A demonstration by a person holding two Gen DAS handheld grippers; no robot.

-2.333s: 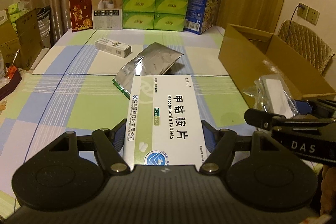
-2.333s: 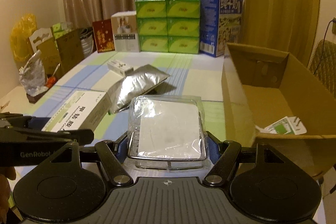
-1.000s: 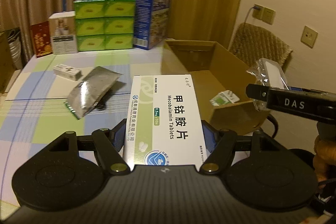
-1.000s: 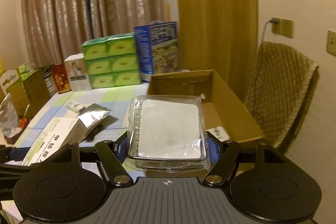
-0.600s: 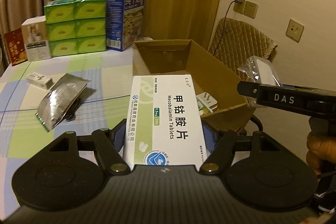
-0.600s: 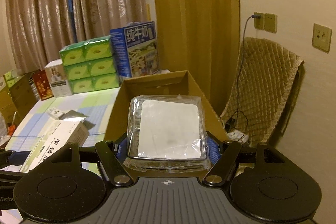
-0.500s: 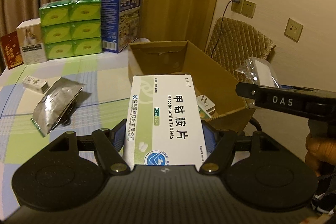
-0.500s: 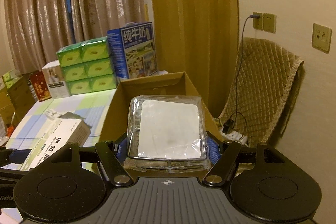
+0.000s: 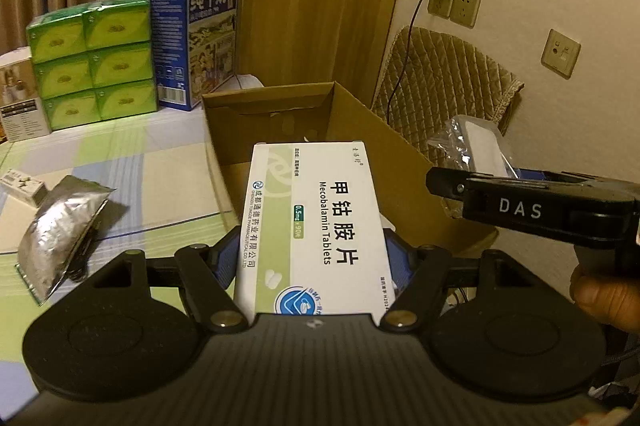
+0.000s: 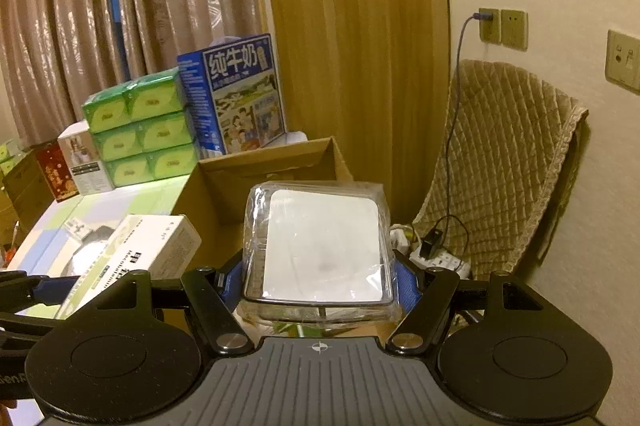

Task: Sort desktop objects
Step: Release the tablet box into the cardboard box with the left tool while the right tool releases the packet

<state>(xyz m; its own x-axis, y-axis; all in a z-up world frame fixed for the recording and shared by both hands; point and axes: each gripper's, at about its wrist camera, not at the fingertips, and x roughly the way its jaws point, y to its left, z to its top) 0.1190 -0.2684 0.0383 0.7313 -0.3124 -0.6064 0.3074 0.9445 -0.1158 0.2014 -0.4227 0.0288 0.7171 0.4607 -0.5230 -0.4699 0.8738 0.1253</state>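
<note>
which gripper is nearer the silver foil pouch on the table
Left. The left gripper is beside the silver foil pouch; the right gripper is beyond the cardboard box.

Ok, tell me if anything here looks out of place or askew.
Only the foil pouch stands out: it lies crumpled and skewed on the table. The medicine box and wrapped pack sit straight in their grippers.

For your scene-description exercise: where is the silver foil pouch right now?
In the left wrist view the silver foil pouch lies on the checked tablecloth at the left, beside a small white box, left of the cardboard box.
</note>
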